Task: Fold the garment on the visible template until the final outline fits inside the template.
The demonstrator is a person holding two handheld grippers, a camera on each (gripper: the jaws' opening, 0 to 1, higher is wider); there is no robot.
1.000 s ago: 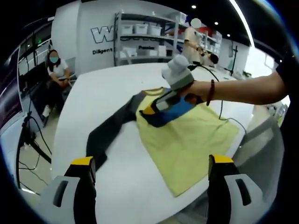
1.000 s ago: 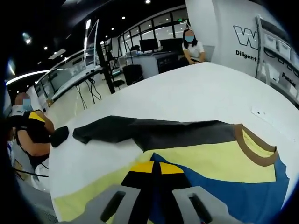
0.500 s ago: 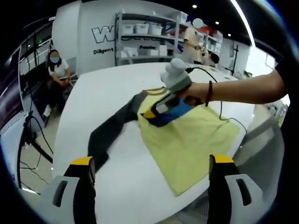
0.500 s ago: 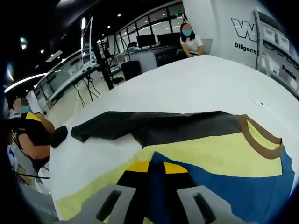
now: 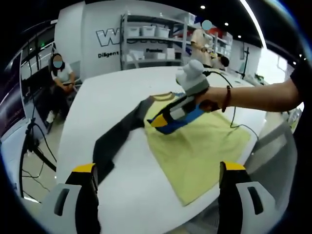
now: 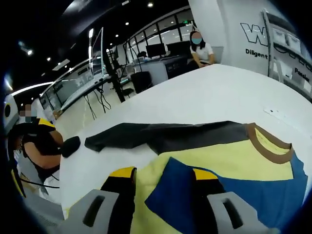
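A yellow shirt [image 5: 197, 146] lies flat on the white table [image 5: 112, 92], with a brown collar [image 6: 267, 146]. Its dark grey sleeve [image 5: 114, 141] stretches out to the left. The blue sleeve [image 6: 234, 192] is folded in over the yellow body. My right gripper [image 6: 163, 178] is open, its yellow-tipped jaws standing apart on either side of the blue sleeve's pointed end. In the left gripper view a hand holds that right gripper [image 5: 160, 121] just over the blue sleeve [image 5: 183, 119]. My left gripper [image 5: 158, 178] hangs open near the table's front edge, with nothing between its jaws.
A black cable [image 5: 233, 119] trails across the table behind the shirt. Shelves [image 5: 151, 44] and a seated person [image 5: 59, 78] are beyond the table's far end. Desks with monitors [image 6: 156, 51] stand further off. A person [image 6: 36, 146] is at the table's left end.
My right gripper's jaws were shut on the blue sleeve and have now spread apart, letting it go. The sleeve lies on the yellow body. The left gripper has stayed put.
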